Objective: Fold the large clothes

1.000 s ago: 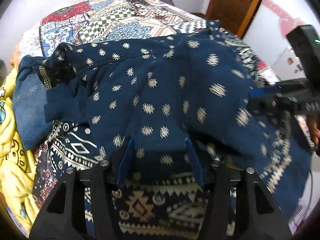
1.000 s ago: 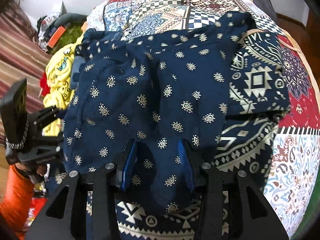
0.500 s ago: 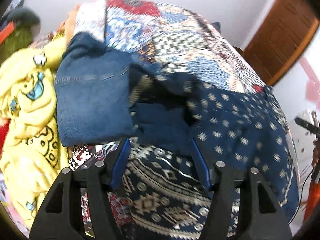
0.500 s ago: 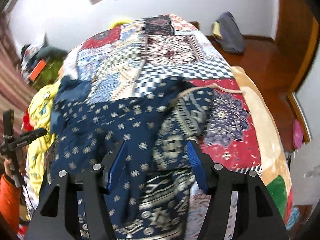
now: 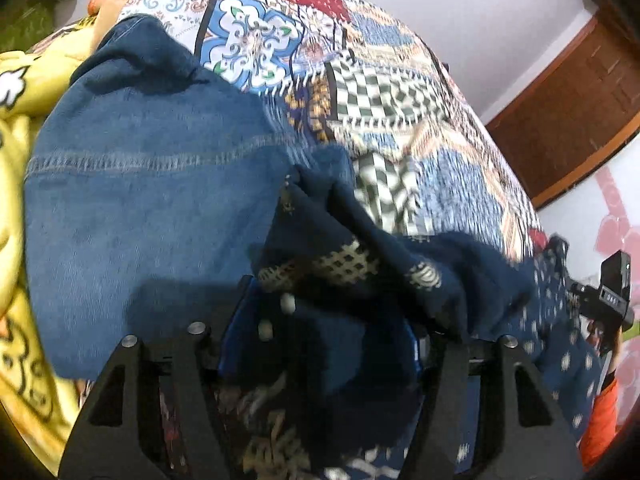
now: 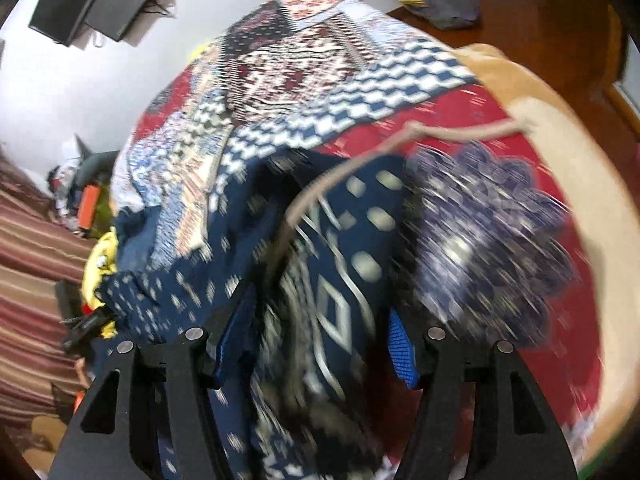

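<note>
I am lowering half-open left fingers (image 5: 320,340) and right fingers (image 6: 316,336), gripping nothing, astride the navy printed garment (image 5: 460,280); its drawstring (image 6: 360,160) risks snagging.

No legible text, label, brand or number; faint pale marks on the black device (image 5: 612,300) at right edge, too blurred to read
</note>
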A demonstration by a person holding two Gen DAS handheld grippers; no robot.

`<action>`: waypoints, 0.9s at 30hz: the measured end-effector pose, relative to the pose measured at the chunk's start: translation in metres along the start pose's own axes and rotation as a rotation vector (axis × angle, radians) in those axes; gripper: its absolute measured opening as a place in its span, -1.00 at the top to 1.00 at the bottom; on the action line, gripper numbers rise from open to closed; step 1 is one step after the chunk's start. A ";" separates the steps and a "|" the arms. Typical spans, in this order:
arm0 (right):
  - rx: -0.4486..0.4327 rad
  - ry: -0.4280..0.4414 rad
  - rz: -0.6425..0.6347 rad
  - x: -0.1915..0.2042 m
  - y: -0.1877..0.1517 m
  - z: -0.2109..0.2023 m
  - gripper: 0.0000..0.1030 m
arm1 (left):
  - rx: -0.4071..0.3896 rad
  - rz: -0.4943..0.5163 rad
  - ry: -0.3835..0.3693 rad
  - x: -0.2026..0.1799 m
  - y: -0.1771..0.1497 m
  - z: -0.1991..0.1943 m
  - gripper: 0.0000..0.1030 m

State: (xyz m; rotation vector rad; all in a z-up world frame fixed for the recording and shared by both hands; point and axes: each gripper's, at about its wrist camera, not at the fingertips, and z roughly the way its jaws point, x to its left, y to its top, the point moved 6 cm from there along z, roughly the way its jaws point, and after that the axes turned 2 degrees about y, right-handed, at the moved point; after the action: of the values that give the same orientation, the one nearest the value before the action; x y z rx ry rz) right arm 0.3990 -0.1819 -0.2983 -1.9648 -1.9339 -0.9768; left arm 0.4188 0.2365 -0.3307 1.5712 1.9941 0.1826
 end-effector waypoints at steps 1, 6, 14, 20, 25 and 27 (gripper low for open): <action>-0.004 0.000 -0.013 0.003 0.005 0.004 -0.11 | -0.003 -0.003 -0.009 0.000 0.006 0.003 -0.19; -0.011 -0.039 -0.063 0.012 0.018 0.018 0.47 | -0.008 -0.018 -0.039 -0.004 0.023 0.016 0.30; -0.066 -0.087 -0.180 0.044 0.033 0.005 0.76 | -0.069 -0.024 0.037 -0.012 0.030 -0.006 0.83; -0.148 -0.103 -0.283 0.090 0.070 -0.011 0.85 | -0.179 0.021 0.106 -0.019 0.059 -0.062 0.84; -0.166 -0.117 -0.320 0.112 0.101 0.008 0.87 | -0.237 0.053 0.178 -0.017 0.088 -0.079 0.84; -0.166 -0.144 -0.328 0.113 0.107 0.024 0.87 | -0.222 0.051 0.228 -0.007 0.097 -0.068 0.84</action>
State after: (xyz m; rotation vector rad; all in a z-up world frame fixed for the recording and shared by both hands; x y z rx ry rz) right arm 0.4981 -0.0894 -0.2190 -1.8835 -2.3814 -1.1347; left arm 0.4663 0.2751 -0.2294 1.5135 2.0231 0.6067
